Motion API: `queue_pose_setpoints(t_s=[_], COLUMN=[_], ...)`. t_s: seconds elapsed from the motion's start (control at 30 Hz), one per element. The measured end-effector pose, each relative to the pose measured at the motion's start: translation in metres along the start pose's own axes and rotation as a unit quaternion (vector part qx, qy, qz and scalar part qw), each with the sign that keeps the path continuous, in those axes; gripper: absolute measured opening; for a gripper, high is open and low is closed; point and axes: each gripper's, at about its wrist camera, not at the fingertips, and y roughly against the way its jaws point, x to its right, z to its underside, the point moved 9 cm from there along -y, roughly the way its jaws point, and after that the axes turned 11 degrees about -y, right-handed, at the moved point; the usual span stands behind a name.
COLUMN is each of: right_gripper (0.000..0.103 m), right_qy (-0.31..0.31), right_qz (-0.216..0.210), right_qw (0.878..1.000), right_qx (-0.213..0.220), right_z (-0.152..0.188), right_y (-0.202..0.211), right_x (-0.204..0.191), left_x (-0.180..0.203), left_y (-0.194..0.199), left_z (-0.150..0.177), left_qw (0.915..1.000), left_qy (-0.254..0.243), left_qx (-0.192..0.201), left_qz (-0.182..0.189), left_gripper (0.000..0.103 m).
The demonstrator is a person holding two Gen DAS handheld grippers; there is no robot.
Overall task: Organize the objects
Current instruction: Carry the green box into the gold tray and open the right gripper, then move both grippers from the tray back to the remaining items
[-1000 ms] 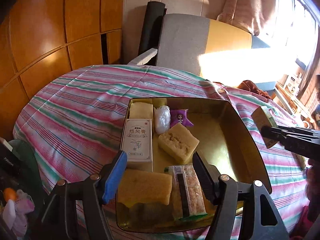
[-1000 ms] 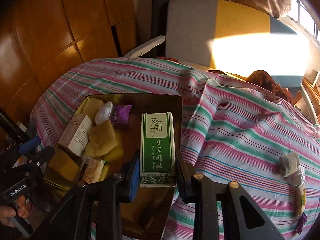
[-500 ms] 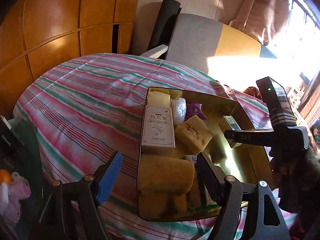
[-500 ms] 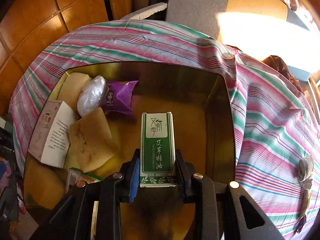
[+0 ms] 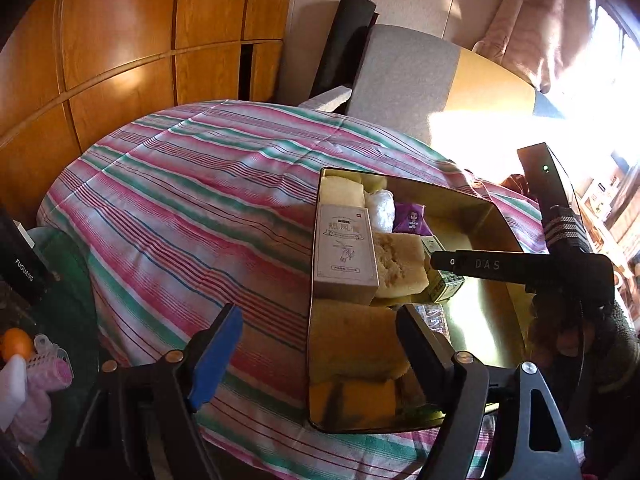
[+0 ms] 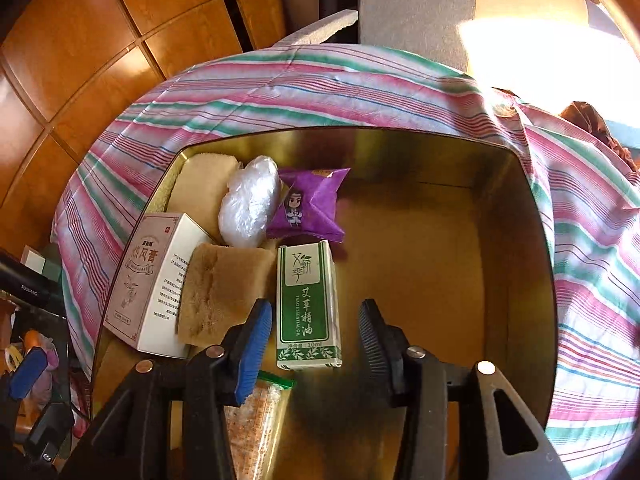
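A striped cloth (image 6: 400, 92) covers the table, and on it sits a gold tin (image 6: 532, 240), its left half crowded and its right half bare metal. Along the left wall of the tin stand a pale carton (image 6: 154, 288) and, beside it, a tan sponge (image 6: 218, 288); behind those lie a clear plastic bundle (image 6: 250, 204) and a purple sachet (image 6: 310, 206). The green oil box (image 6: 307, 304) lies flat on the tin floor just right of the sponge, its long axis running straight away from the right gripper (image 6: 314, 338), near end between the two pads. That gripper's jaws have just been opening: the blue pad stands clear on the left, the black pad clear on the right, so the box looks released rather than gripped. The right hand is plainly the nearer one to it. The left gripper (image 5: 318, 350) hangs wide and empty over the tin's near left edge, with the box across the tin and partly hidden behind the right tool. The next move probably calls for backing the right gripper out along the box's length.
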Motion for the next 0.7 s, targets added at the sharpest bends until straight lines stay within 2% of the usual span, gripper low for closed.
queue_pose_setpoints(t_s=[0.2,0.7], right_gripper=[0.046,0.046], right_qy=[-0.015,-0.024], right_qz=[-0.01,0.021], right_qw=[1.0,0.995], right_qx=[0.025,0.096], right_z=[0.006,0.039], right_y=[0.031,0.097], right_x=[0.014,0.071], left_x=[0.01,0.059], left_y=[0.01,0.023], left_z=[-0.004,0.0], left_qw=[0.9998,0.9969], left_qy=[-0.015,-0.077], left_qx=[0.009,0.013], left_qz=[-0.004,0.005], left_gripper=[0.08,0.083])
